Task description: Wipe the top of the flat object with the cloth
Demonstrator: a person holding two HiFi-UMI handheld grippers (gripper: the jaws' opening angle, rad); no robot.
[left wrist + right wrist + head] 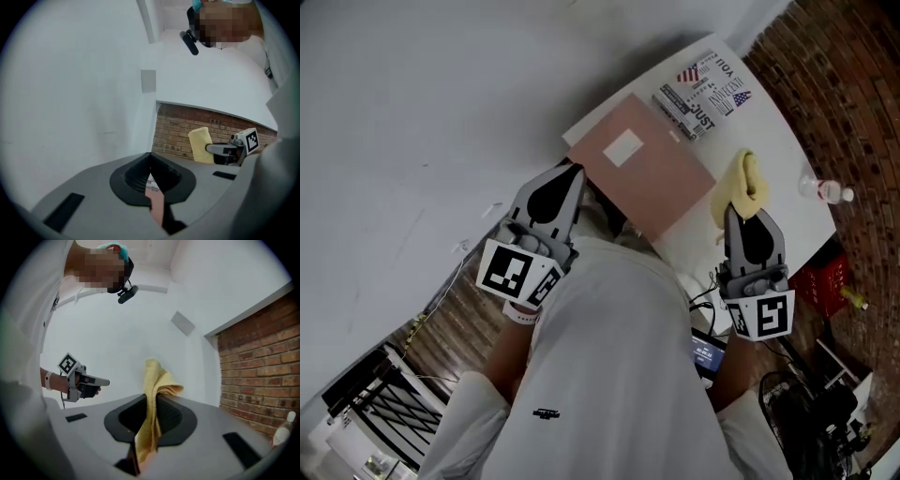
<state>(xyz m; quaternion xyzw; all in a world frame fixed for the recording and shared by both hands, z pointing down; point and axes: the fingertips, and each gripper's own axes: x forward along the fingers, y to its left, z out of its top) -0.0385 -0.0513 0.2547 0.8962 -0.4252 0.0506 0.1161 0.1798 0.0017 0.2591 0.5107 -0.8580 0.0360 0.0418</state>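
Here, my left tongs (571, 171) clenched on the near corner of the flat pink cardboard sheet (649, 173), right tongs (741, 214) grasping the folded yellow cloth (748, 184) just beside the sheet, over the white table (787, 155), sheet's lower edge cut off by my white shirt (609, 375).

- Ahead of you, out past the left tongs (573, 172) and right tongs (741, 212), a printed sheet (703, 94) on the table (787, 159) reads "JUST" in bold dark letters beside small flag emblems; the other lines are too small to read.
- The cube on each pair of tongs bears a black-and-white square marker (514, 272), without letters.
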